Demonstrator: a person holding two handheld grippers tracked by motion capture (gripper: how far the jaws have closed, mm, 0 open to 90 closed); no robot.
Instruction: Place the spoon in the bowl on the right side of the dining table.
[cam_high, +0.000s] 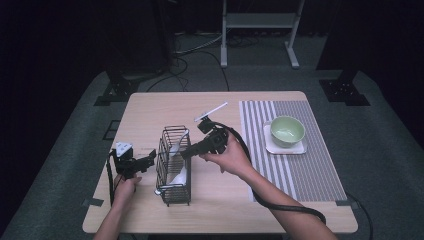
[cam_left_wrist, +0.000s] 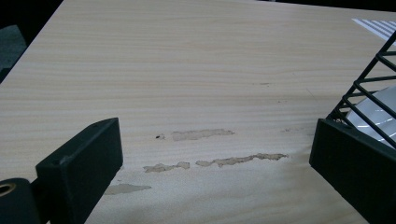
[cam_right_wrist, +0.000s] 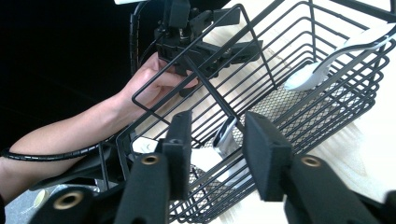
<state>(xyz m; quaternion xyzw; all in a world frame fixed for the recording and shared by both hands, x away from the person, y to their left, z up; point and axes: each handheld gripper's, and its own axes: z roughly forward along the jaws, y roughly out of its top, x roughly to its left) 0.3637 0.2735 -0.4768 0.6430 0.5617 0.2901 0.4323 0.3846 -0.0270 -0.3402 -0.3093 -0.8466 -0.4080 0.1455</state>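
A black wire basket (cam_high: 175, 167) stands on the wooden table (cam_high: 150, 110) with white utensils (cam_high: 179, 176) lying in it. In the right gripper view a white spoon (cam_right_wrist: 303, 77) rests at the basket's (cam_right_wrist: 299, 107) far end. My right gripper (cam_high: 184, 153) is open at the basket's right rim. A shiny handle (cam_right_wrist: 227, 134) shows in the gap of that gripper (cam_right_wrist: 223, 145), untouched by either jaw. My left gripper (cam_high: 150, 160) is open just left of the basket, with only bare table between the jaws of this gripper (cam_left_wrist: 215, 154). The basket's corner (cam_left_wrist: 369, 93) is by its right jaw.
A white stick-like utensil (cam_high: 210, 112) lies on the table behind the basket. A green bowl (cam_high: 287, 130) sits on a white square coaster (cam_high: 300, 148) on the striped mat (cam_high: 310, 170) at the right. Worn patches (cam_left_wrist: 205, 161) mark the tabletop.
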